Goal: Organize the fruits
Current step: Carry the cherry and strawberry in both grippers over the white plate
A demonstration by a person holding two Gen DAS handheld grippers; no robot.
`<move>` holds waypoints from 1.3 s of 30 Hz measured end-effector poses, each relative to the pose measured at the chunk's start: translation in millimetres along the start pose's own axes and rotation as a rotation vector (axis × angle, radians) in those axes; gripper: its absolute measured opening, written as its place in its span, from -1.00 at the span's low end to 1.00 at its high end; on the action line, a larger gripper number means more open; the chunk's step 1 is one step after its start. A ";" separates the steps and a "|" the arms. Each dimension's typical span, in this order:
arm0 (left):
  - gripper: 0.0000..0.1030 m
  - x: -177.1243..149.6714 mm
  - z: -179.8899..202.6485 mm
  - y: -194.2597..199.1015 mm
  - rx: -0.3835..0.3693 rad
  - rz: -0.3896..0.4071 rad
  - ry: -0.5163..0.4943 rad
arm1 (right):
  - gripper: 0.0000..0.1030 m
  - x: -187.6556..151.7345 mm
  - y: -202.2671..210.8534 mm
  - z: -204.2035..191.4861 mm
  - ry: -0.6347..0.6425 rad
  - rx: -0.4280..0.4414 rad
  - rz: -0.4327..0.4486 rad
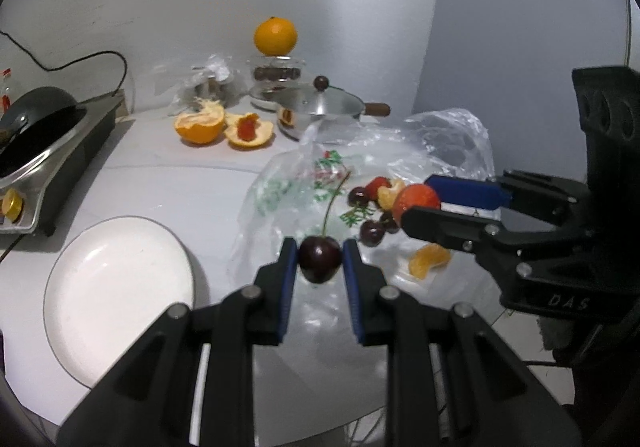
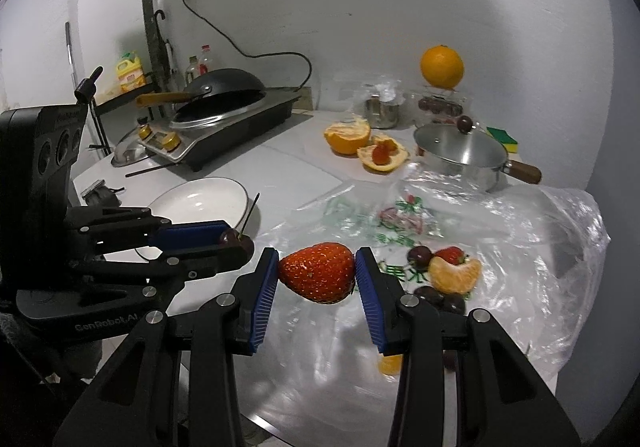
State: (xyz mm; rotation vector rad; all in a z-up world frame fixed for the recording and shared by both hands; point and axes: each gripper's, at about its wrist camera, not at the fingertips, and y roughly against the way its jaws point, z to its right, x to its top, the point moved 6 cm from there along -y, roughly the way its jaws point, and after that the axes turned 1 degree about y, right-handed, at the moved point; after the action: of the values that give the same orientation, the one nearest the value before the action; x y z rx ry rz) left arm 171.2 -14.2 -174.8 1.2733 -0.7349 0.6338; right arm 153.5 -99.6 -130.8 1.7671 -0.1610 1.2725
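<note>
With the left gripper (image 1: 320, 259) pinching a stemmed cherry (image 1: 320, 258) and the right gripper (image 2: 317, 279) pinching a strawberry (image 2: 317, 278) above the plastic bag (image 1: 400, 151), both picks look done; next, carry each leftward to the white plate (image 1: 120, 299).

cherry (image 1: 320, 260): dark maroon
strawberry (image 2: 317, 278): red, pale-seeded
plate (image 1: 120, 299): white, dark-rimmed
bag (image 2: 400, 223): clear, green-and-red print

Lidded steel pot (image 2: 460, 151); black wok (image 2: 224, 87) on stove (image 2: 240, 119); sponge (image 2: 503, 137).
</note>
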 end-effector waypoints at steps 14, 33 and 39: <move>-0.54 -12.6 -55.6 26.6 0.038 0.035 0.060 | -0.19 17.2 -24.6 -49.6 0.058 0.032 -0.021; -0.54 -47.2 -147.5 53.2 0.099 0.032 0.159 | -0.18 31.1 -78.6 -122.5 0.121 0.076 -0.079; -0.54 -61.1 -168.1 50.9 0.118 0.012 0.190 | -0.18 27.1 -102.3 -138.7 0.130 0.104 -0.117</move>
State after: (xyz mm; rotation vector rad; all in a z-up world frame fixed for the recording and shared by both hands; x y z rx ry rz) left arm 116.5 159.3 -213.7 1.2964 -0.5547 0.8054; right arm 129.5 70.0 -164.4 1.7476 0.0833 1.3258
